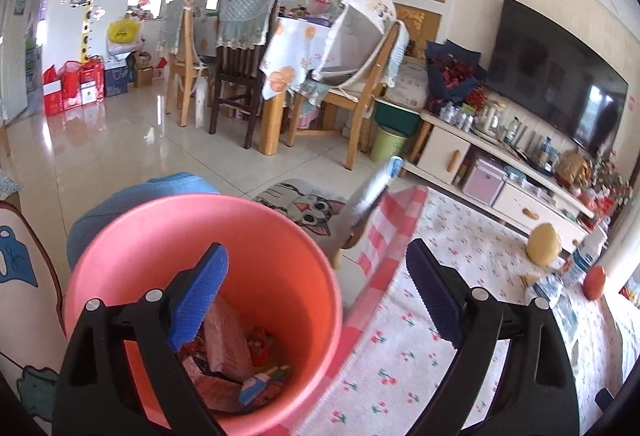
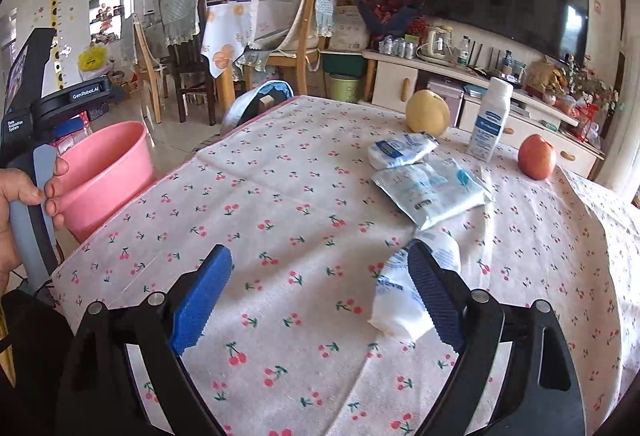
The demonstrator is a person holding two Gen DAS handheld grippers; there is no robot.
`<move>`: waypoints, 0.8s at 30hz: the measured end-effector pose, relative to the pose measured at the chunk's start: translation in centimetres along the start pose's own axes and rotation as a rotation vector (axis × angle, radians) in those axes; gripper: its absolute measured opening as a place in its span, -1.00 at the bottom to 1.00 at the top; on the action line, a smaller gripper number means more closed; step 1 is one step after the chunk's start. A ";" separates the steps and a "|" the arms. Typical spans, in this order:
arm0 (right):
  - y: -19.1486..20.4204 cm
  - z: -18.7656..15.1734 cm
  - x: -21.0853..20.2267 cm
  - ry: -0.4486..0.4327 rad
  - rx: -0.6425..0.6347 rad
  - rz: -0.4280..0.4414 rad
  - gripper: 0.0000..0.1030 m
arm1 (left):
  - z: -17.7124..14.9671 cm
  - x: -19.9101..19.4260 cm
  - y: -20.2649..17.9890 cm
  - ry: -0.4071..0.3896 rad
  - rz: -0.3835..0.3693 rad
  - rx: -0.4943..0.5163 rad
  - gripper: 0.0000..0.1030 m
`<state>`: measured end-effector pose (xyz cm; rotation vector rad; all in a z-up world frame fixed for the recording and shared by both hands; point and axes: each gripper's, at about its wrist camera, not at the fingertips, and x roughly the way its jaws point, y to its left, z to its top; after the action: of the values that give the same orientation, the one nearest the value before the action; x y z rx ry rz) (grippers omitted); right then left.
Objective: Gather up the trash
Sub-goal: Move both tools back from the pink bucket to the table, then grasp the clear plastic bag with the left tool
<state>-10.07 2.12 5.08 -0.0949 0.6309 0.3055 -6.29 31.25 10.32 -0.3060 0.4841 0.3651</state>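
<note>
Right gripper (image 2: 320, 292) over the surface (image 2: 280, 196), jaws wide apart, nothing clamped. A crumpled white-and-blue wrapper (image 2: 400, 300) lies on the cherry-print cloth just inside the right-hand jaw, partly hidden behind its pad; long axis runs roughly away from the camera, far end tilted slightly right. Contact w/ the pad: can't tell. Blue print on it too blurred to read.

Further back, two more white-and-blue packets: a flat pouch (image 2: 432, 192) lying diagonally, long axis upper-left to lower-right, and a smaller scrunched packet (image 2: 402, 150) just behind it, touching or nearly so. Text on both unreadable. Behind those, a white bottle (image 2: 490, 120) stands upright, blue label, wording not legible. Yellow pear (image 2: 427, 113) left of the bottle, red apple (image 2: 537, 157) to its right.

Left gripper (image 1: 316, 296) hangs above the pink bin (image 1: 120, 256), jaws apart and empty; left pad is over the bin's mouth, right pad out over the cloth. Bin sits beside the surface's edge, wrappers piled at its bottom.

In the right wrist view, a hand (image 2: 24, 196) grips the left unit's handle; housing reads "GenRobot.AI" and "Data Acquisition System".
</note>
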 end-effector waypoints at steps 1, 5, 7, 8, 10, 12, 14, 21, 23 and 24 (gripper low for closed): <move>-0.6 -0.1 -0.3 -0.008 0.010 -0.009 0.73 | -0.3 -0.2 -0.6 0.004 -0.012 0.014 0.78; -3.1 -0.3 -1.2 -0.030 0.049 -0.037 0.73 | -1.4 -1.5 -3.6 0.031 -0.076 0.093 0.78; -4.4 -0.2 -1.7 -0.046 0.083 -0.048 0.73 | -1.9 -2.6 -5.1 0.022 -0.099 0.140 0.78; -5.2 -0.2 -2.0 -0.052 0.102 -0.053 0.73 | -2.1 -3.1 -6.0 0.016 -0.110 0.167 0.79; -6.8 -0.3 -2.5 -0.060 0.142 -0.065 0.73 | -2.6 -4.2 -7.7 0.010 -0.132 0.214 0.79; -8.6 -0.5 -3.1 -0.069 0.188 -0.076 0.73 | -3.1 -4.9 -9.1 0.011 -0.154 0.249 0.81; -10.4 -0.5 -3.6 -0.079 0.229 -0.094 0.73 | -3.9 -5.8 -10.8 0.020 -0.184 0.289 0.85; -16.0 -0.8 -5.8 -0.120 0.366 -0.147 0.73 | -7.8 -7.7 -16.5 0.120 -0.310 0.416 0.86; -17.6 -1.1 -6.6 -0.137 0.405 -0.162 0.73 | -8.9 -8.2 -18.1 0.153 -0.348 0.436 0.86; -18.4 -1.2 -7.0 -0.147 0.423 -0.168 0.73 | -9.4 -8.3 -18.8 0.173 -0.370 0.445 0.86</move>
<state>-10.39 -17.30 8.16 0.2769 0.5265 0.0126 -9.21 8.85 10.29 0.0098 0.6493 -0.1336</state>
